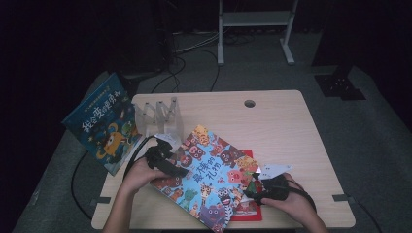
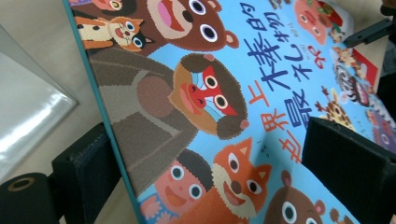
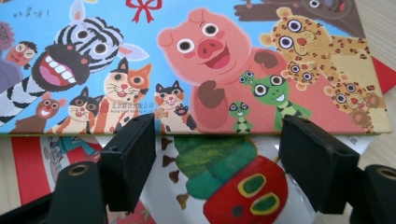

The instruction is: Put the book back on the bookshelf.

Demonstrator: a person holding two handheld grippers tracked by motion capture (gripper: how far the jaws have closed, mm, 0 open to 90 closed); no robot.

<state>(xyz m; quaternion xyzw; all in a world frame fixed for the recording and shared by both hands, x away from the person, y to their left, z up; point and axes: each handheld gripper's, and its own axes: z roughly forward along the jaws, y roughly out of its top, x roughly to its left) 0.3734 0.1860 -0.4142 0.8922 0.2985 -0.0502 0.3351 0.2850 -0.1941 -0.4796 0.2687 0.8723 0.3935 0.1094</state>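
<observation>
A picture book (image 1: 209,170) with a blue cover full of cartoon animals lies slantwise at the table's front middle, over a red-edged book (image 1: 248,212). My left gripper (image 1: 167,165) is shut on the picture book's left edge. In the left gripper view one jaw is under the picture book (image 2: 261,84) and the other on its cover, with the left gripper (image 2: 205,133) holding that edge raised. My right gripper (image 1: 255,187) is at the book's right corner. In the right gripper view the right gripper (image 3: 217,122) stands open, just short of the picture book's (image 3: 196,60) edge, above the lower book's caterpillar cover (image 3: 233,186).
A clear plastic book rack (image 1: 158,116) stands at the table's (image 1: 282,126) back left. Another blue book (image 1: 104,124) leans off the table's left side. A cable hole (image 1: 249,103) sits near the back edge. White stand legs (image 1: 252,19) and cables lie on the floor behind.
</observation>
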